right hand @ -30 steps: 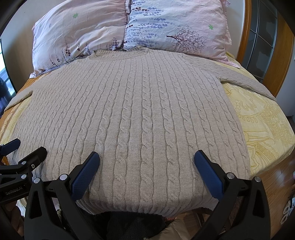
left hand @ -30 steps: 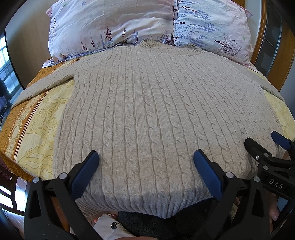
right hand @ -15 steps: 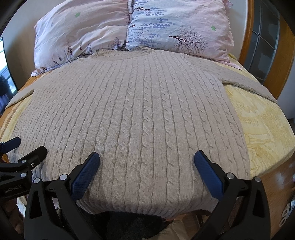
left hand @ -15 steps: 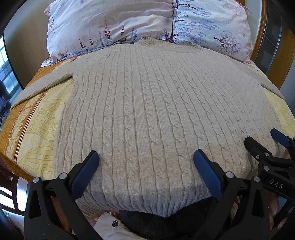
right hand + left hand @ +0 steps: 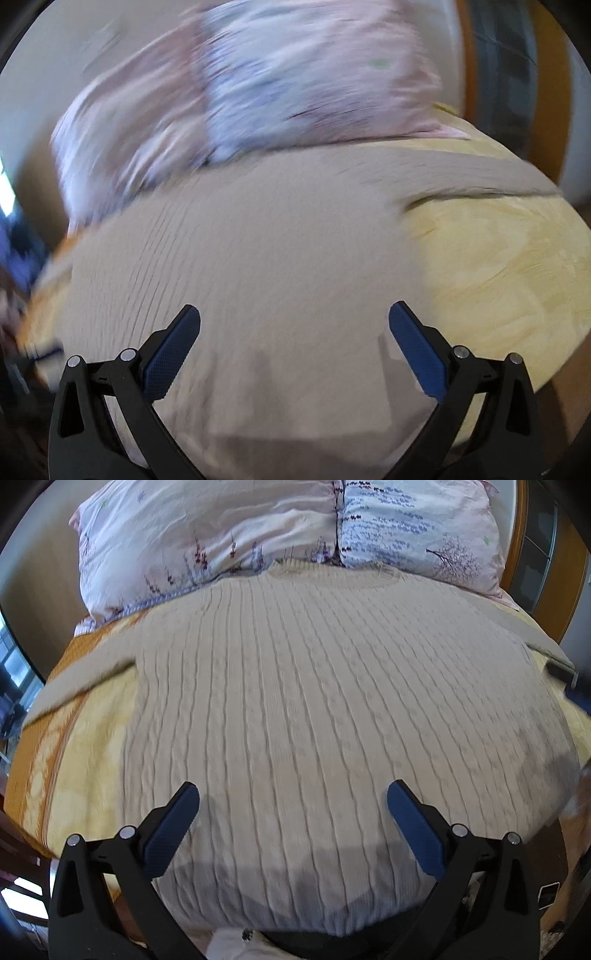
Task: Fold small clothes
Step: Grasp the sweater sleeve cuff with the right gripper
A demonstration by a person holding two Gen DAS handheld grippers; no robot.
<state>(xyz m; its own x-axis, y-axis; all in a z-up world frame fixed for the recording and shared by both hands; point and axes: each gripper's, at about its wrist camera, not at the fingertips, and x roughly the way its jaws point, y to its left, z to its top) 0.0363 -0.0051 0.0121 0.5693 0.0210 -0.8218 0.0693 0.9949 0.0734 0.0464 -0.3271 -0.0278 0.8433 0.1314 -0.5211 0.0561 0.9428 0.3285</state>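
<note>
A beige cable-knit sweater (image 5: 314, 709) lies flat and spread out on the bed, collar toward the pillows, sleeves out to both sides. It also shows in the right wrist view (image 5: 266, 266), blurred by motion. My left gripper (image 5: 293, 823) is open and empty above the sweater's hem. My right gripper (image 5: 294, 343) is open and empty above the sweater's right half, with the right sleeve (image 5: 480, 173) stretching away to the upper right. The right gripper shows blurred at the right edge of the left wrist view (image 5: 570, 686).
Two floral pillows (image 5: 229, 539) lie at the head of the bed behind the collar. The yellow patterned bedspread (image 5: 498, 258) shows on both sides of the sweater. A wooden headboard and door frame (image 5: 517, 535) stand at the far right.
The right gripper has swung quickly forward and to the right, toward the right sleeve; its view is now blurred. The left gripper has moved slightly forward. Both stay open.
</note>
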